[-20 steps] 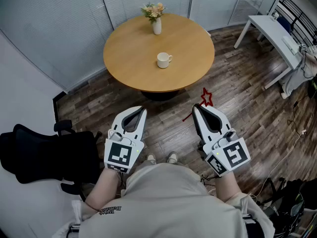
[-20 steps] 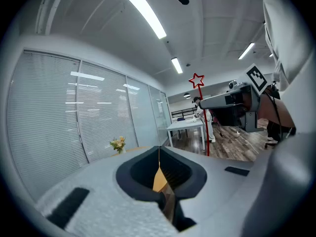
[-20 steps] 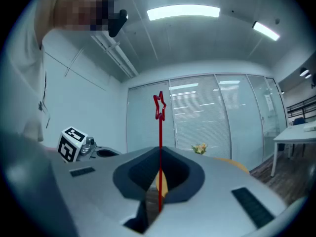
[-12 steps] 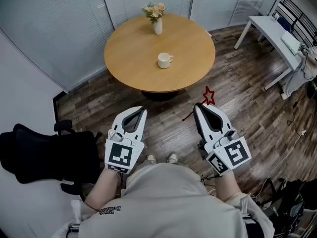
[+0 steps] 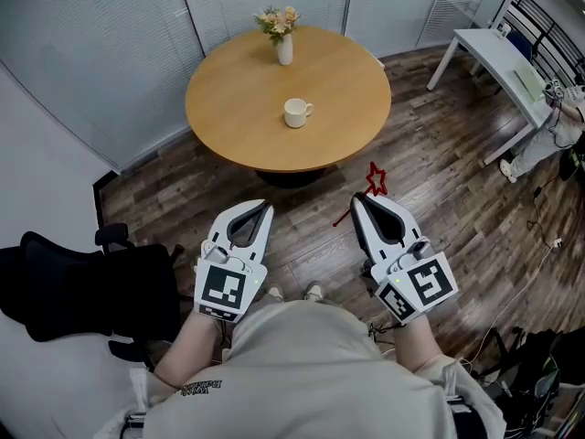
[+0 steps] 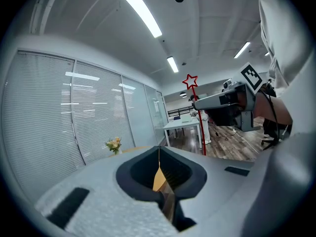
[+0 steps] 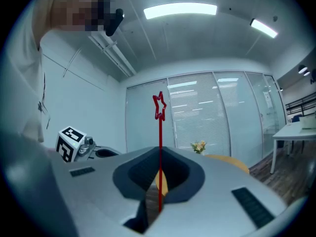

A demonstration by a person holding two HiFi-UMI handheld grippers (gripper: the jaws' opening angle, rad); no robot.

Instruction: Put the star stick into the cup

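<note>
A red star stick [image 5: 374, 181] pokes forward out of my right gripper [image 5: 356, 199], which is shut on its thin stem; the star stands above the closed jaws in the right gripper view, stick [image 7: 159, 132]. My left gripper [image 5: 267, 206] is shut with nothing in it. Both hang over the wooden floor, short of the round wooden table [image 5: 238, 90]. The white cup [image 5: 295, 112] stands upright near the table's middle, well ahead of both grippers. The left gripper view also catches the star stick [image 6: 198, 117] held by the right gripper [image 6: 193, 104].
A white vase with flowers [image 5: 284, 44] stands at the table's far edge. A black office chair [image 5: 82, 291] sits at my left, a white desk [image 5: 498, 58] at the far right. Blinds and glass walls lie behind the table.
The head view has shifted a little, so the table and cup sit slightly further left. Both grippers stay shut; the right one still holds the star stick.
</note>
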